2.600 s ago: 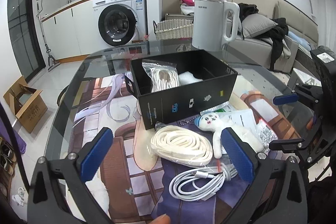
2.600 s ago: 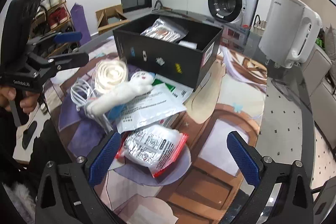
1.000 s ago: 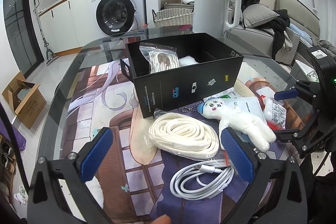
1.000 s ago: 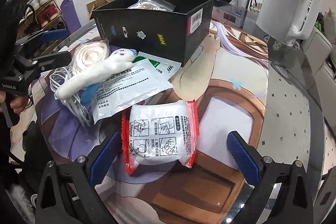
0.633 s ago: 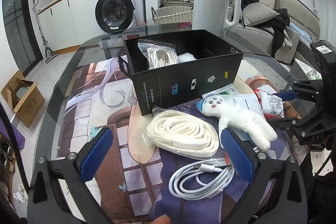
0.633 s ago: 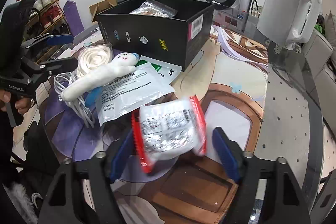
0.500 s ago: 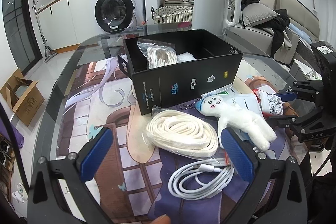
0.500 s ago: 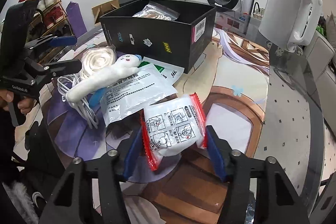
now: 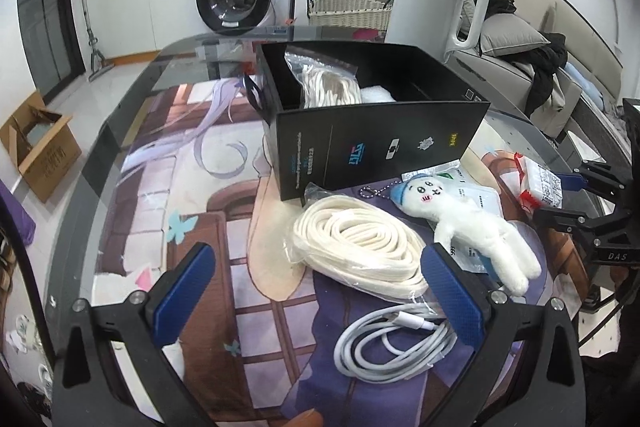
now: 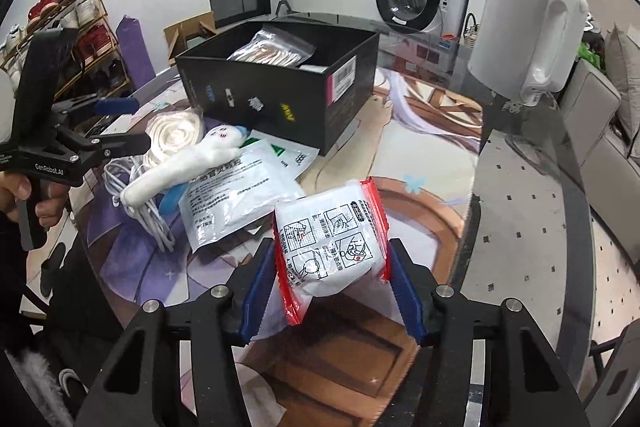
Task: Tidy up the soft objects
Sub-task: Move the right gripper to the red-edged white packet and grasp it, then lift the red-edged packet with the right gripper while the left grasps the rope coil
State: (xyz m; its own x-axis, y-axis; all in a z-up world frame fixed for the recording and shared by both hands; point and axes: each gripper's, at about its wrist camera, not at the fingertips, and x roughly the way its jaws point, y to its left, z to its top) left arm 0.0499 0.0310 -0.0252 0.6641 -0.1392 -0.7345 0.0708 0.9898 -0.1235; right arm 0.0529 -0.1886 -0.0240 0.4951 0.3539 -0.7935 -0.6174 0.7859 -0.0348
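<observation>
a red-edged white packet (image 10: 332, 231) is pinched between the blue pads of the right gripper (image 10: 331, 287), whose jaws have just been closing onto it; the packet is seen lifted clear of the printed mat (image 10: 420, 211) on the glass table (image 10: 532, 211). from the packet, the black box (image 10: 280, 95) lies at about eleven o'clock in the right wrist view, with a bagged rope (image 10: 272, 53) already inside it. a flat white pouch (image 10: 236, 199) is spread at nine o'clock of the packet, and a white plush doll (image 10: 188, 163) is laid across its far edge, partly over a coiled white cable (image 10: 136, 195). the left gripper (image 9: 320, 291) is held with its fingers spread wide and nothing between them, above a cream rope coil in a bag (image 9: 356, 247); the cable is seen at its five o'clock and the doll at its two o'clock. a white kettle (image 10: 524, 27) stands at one o'clock of the packet, beyond the box.
</observation>
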